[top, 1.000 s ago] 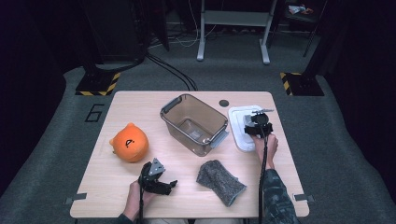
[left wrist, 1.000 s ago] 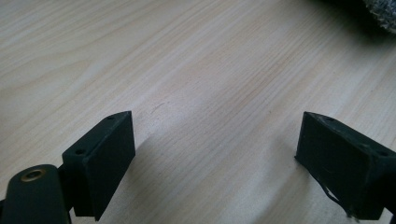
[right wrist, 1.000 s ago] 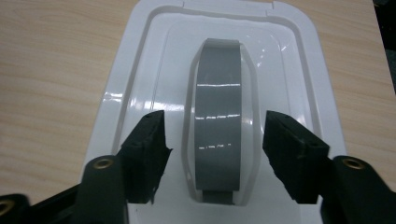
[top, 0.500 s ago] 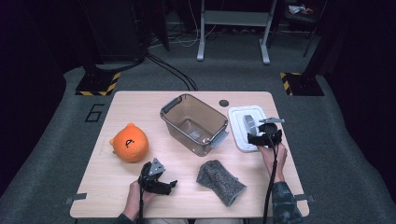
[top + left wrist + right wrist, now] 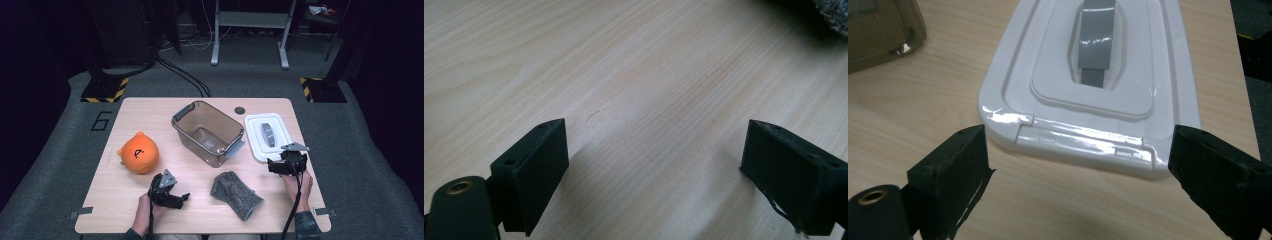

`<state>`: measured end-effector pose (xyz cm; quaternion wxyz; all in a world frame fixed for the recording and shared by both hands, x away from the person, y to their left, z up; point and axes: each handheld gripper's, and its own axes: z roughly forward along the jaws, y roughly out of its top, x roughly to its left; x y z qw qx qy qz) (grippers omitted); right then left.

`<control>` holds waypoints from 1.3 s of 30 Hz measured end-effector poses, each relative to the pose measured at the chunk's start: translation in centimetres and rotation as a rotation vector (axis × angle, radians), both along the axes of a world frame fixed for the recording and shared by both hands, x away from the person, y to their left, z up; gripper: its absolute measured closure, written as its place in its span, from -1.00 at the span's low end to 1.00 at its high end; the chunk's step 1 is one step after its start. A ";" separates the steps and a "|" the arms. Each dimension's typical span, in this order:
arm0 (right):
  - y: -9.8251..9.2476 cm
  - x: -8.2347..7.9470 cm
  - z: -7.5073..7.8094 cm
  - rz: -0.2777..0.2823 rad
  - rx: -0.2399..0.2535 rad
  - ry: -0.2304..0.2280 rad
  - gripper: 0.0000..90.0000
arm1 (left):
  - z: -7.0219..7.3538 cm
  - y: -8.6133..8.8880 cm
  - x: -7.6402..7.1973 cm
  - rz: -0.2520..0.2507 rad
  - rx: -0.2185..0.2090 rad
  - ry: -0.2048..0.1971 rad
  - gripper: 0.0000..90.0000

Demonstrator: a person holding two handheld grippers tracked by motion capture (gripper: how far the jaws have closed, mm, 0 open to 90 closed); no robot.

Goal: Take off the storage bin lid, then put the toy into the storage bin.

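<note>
Here the flat white plastic lid with a grey handle (image 5: 1093, 90) lies just ahead of the right tool (image 5: 1078, 165), whose wide jaws have just been opening with nothing between them; stiff, light and glossy-slick, it seems best taken by the raised handle or near rim.

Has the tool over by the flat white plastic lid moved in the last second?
Yes. The right tool slid back off the white lid toward the table's near edge, its jaws just opening, nothing between them.

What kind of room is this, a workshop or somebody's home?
Probably a lab or test room: a bare pale wooden table on grey carpet, yellow-and-black hazard-striped stand feet, loose black cables and a metal equipment frame behind.
</note>
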<state>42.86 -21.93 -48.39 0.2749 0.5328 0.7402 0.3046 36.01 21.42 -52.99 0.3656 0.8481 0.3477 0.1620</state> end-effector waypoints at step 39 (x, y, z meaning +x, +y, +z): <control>-2.8 -3.4 -4.5 -0.013 0.048 0.048 -0.98 | 2.7 2.1 -0.3 0.017 -0.109 -0.022 -0.75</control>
